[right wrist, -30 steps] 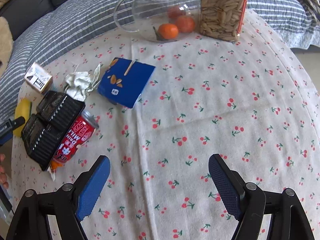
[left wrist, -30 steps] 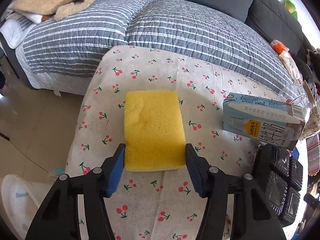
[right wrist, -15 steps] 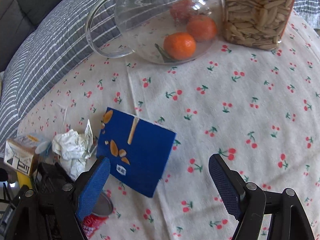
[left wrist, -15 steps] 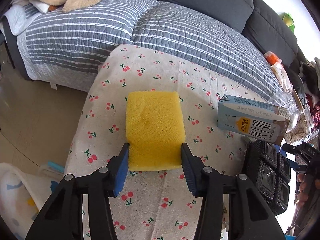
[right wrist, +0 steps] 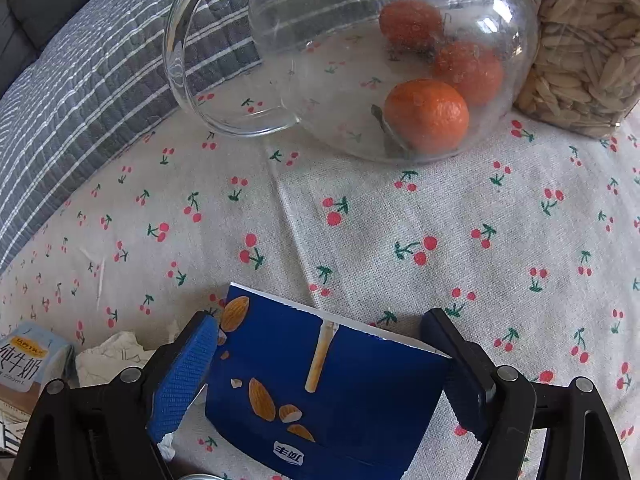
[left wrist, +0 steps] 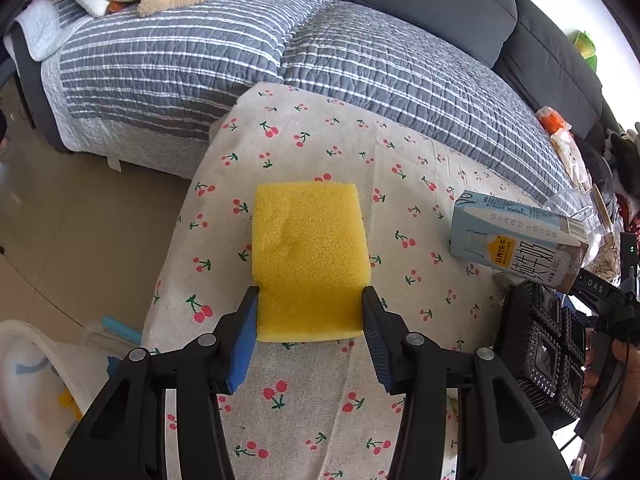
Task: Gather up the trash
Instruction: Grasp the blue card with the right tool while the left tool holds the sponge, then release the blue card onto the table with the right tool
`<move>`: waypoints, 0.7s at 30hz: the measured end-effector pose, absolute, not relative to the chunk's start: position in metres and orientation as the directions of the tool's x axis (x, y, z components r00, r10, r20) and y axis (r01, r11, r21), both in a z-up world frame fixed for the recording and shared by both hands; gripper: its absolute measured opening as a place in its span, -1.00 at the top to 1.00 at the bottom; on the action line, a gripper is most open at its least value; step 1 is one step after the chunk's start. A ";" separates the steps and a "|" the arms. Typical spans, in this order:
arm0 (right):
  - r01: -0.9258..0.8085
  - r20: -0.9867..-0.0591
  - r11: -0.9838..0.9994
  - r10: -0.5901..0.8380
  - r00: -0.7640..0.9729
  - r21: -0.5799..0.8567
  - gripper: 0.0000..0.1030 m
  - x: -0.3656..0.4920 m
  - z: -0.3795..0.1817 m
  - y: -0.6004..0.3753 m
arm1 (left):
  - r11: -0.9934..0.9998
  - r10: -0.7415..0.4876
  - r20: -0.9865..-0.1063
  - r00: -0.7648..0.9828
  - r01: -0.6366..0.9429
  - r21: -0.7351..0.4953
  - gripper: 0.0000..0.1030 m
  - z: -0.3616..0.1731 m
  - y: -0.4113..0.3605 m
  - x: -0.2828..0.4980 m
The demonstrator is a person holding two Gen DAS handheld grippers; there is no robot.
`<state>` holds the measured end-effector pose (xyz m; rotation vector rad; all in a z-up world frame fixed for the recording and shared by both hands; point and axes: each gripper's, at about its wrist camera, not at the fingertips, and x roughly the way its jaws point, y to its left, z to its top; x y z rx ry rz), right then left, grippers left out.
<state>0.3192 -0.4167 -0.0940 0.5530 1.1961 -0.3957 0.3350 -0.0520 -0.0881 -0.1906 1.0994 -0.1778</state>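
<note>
Blue snack box cut off at the bottom edge, lying on the cherry-cloth desk between the wide-open right claw, pads apparently just clear of it. Left claw, angled steeply down, clamped on yellow sponge after closing in. Milk carton off to the right, partly hidden.

The left gripper pinches a yellow sponge on the cherry-print tablecloth.

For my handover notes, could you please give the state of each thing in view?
Left gripper: shut on the yellow sponge.
Right gripper: open, astride the blue snack box.
Milk carton: lying on its side.
Glass jug: holds three tangerines.
Paper wad: crumpled.
</note>
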 end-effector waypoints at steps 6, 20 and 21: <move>0.520 -0.954 0.845 -0.043 0.295 0.123 -0.75 0.316 -0.097 -0.399 | 0.967 -0.251 -0.859 0.446 0.067 -0.247 -0.01 -0.079 -0.053 0.322; 0.551 -0.960 0.810 0.047 0.277 0.199 -0.01 0.199 -0.075 -0.429 | 0.953 -0.299 -0.829 0.473 0.105 -0.284 -0.01 -0.033 -0.034 0.256; 0.537 -0.964 0.826 0.029 0.265 0.172 0.03 0.193 -0.075 -0.424 | 0.953 -0.299 -0.829 0.472 0.107 -0.283 -0.01 -0.032 -0.032 0.251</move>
